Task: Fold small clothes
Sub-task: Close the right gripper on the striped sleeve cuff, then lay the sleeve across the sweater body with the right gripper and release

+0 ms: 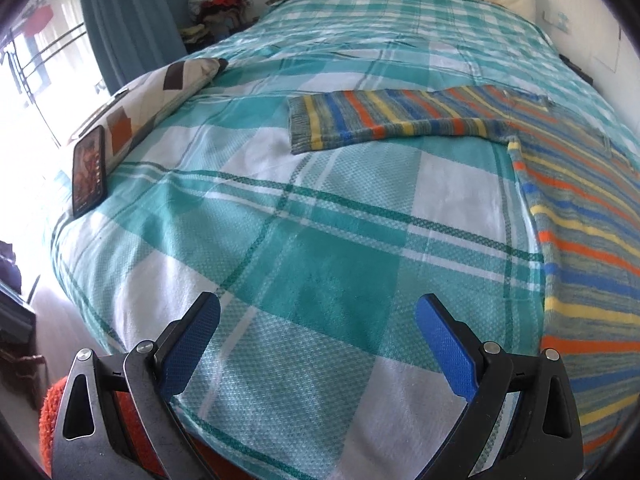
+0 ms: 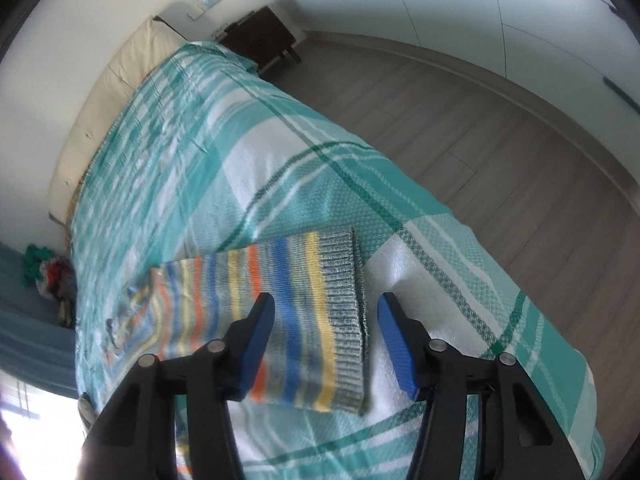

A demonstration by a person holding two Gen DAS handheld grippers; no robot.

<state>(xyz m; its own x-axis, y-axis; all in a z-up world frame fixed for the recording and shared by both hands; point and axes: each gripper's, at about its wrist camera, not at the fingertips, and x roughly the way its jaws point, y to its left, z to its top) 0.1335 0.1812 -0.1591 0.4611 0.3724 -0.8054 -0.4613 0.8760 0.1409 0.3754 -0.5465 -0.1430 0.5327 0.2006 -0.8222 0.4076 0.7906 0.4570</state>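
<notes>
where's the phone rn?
Left wrist view, far left: the phone leans against the patterned pillow at the bed's left edge, well apart from the striped sweater.

Sweater [image 1: 440,120] spread flat on bed [image 1: 280,240]; phone [image 1: 89,172] at left edge, propped against cushion [image 1: 160,96]; nightstand [image 2: 260,40] beside headboard [image 2: 120,80].

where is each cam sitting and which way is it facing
Left wrist: on the left gripper, angled down over the plaid bedspread toward the phone and striped sweater; only its open blue fingers show.
Right wrist: on the right gripper, angled down at the sweater's sleeve cuff; only its fingers, apart, show.
Shared: bedspread, sweater, headboard.
</notes>
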